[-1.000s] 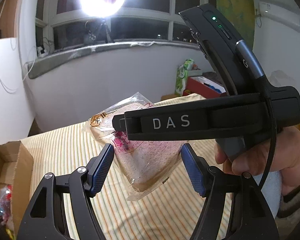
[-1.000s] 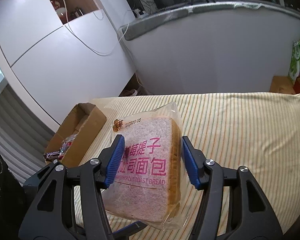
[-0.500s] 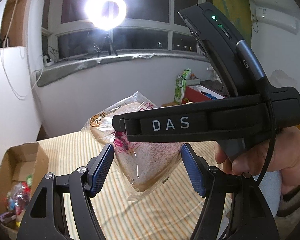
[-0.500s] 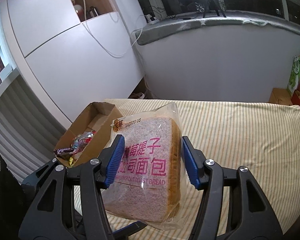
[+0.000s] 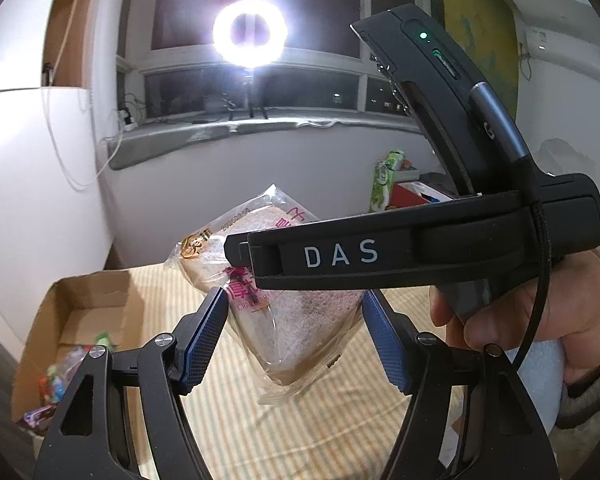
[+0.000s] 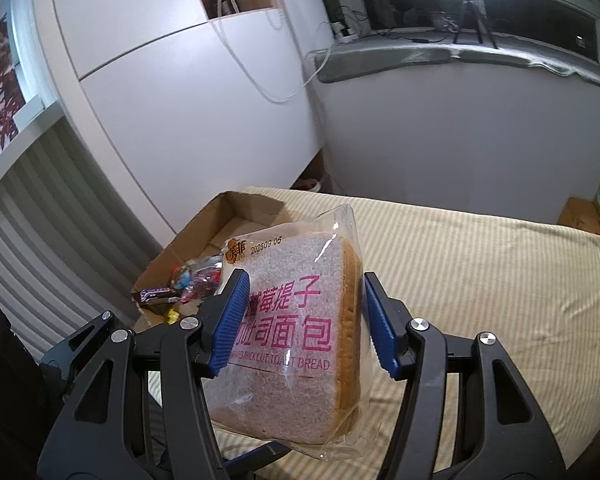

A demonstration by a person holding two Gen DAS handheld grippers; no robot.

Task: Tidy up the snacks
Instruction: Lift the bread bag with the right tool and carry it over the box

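Observation:
My right gripper (image 6: 302, 322) is shut on a clear bag of sliced toast bread (image 6: 296, 320) with pink lettering and holds it in the air above the striped bed. In the left wrist view the same bread bag (image 5: 284, 320) hangs between the blue pads of my left gripper (image 5: 296, 336), which is open around it; I cannot tell whether the pads touch it. The black body of the right gripper (image 5: 420, 256), marked DAS, crosses in front. An open cardboard box (image 6: 204, 248) with several wrapped snacks lies at the left; it also shows in the left wrist view (image 5: 80, 320).
The bed has a yellow striped sheet (image 6: 480, 280). White cabinet doors (image 6: 180, 120) stand behind the box. A ring light (image 5: 250, 34) shines at the window. A green packet and a red box (image 5: 404, 192) sit at the far right.
Both grippers and the bread bag have swung left toward the cardboard box, which now shows more fully with its snacks. The grip on the bread has not changed.

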